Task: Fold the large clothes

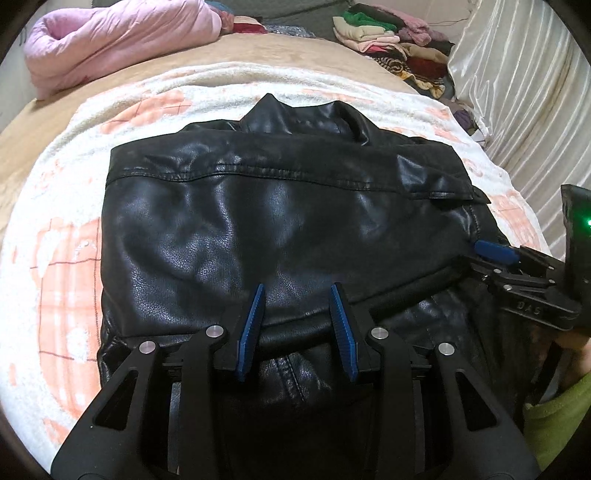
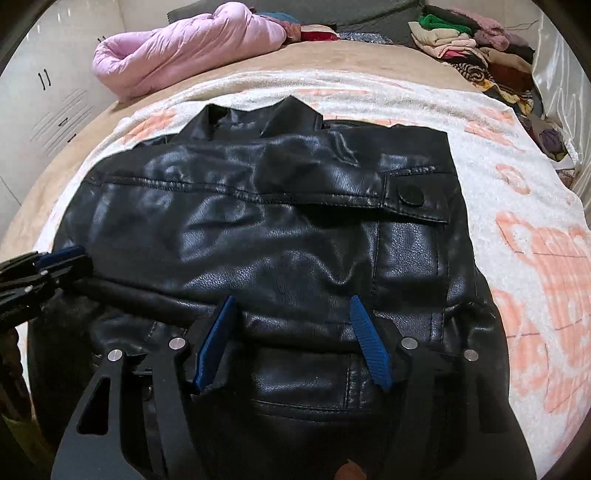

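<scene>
Bed (image 1: pixel 44 155): white-peach blanket (image 1: pixel 66 258), black leather jacket (image 1: pixel 280 221) folded on top.

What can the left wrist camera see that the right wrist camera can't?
Only the left wrist view shows a green light on the right hand-held gripper and a green sleeve.

Only the right wrist view shows white cabinet doors and the round snap button on the jacket's strap.

Both show the black leather jacket lying on the white and orange blanket, the pink quilt, and the pile of folded clothes at the back.
</scene>
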`<act>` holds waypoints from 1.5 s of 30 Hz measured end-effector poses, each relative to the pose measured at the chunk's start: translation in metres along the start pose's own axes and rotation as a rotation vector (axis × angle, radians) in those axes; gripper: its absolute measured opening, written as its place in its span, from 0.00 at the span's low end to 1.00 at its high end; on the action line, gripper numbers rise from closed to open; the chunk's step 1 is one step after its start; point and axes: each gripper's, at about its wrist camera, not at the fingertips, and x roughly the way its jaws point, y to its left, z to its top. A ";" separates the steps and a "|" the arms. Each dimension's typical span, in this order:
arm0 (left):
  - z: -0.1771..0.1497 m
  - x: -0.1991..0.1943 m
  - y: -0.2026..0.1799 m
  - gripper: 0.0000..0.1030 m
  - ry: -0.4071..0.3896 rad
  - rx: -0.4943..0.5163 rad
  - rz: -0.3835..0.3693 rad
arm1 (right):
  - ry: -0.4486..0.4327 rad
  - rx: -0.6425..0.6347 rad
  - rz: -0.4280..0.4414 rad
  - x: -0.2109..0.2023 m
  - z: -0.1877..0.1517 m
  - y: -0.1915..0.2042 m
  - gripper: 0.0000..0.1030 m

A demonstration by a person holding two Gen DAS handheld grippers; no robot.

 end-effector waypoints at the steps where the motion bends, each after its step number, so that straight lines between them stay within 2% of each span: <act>1: 0.000 -0.001 0.000 0.28 -0.001 0.000 0.002 | -0.015 0.002 0.012 -0.005 0.001 0.000 0.64; 5: -0.002 -0.005 0.001 0.28 -0.005 -0.003 0.003 | -0.075 0.027 0.070 -0.024 0.004 0.001 0.81; 9: -0.002 -0.014 0.000 0.31 -0.015 -0.006 -0.007 | -0.113 0.035 0.091 -0.041 0.004 0.002 0.91; 15: -0.002 -0.033 -0.001 0.52 -0.050 -0.007 -0.008 | -0.152 0.035 0.096 -0.059 0.004 0.004 0.93; 19: 0.000 -0.045 -0.001 0.72 -0.071 -0.020 -0.007 | -0.174 0.028 0.100 -0.070 0.003 0.008 0.94; 21: 0.000 -0.051 -0.001 0.77 -0.081 -0.029 -0.011 | -0.187 0.023 0.099 -0.076 0.002 0.009 0.94; 23: 0.000 -0.057 0.001 0.90 -0.094 -0.047 -0.014 | -0.196 0.021 0.101 -0.080 0.002 0.011 0.94; 30: 0.000 -0.076 -0.001 0.91 -0.127 -0.052 0.012 | -0.227 0.006 0.081 -0.094 0.001 0.019 0.96; 45: -0.007 -0.114 -0.009 0.91 -0.194 -0.028 0.015 | -0.294 -0.028 0.082 -0.133 -0.004 0.037 0.96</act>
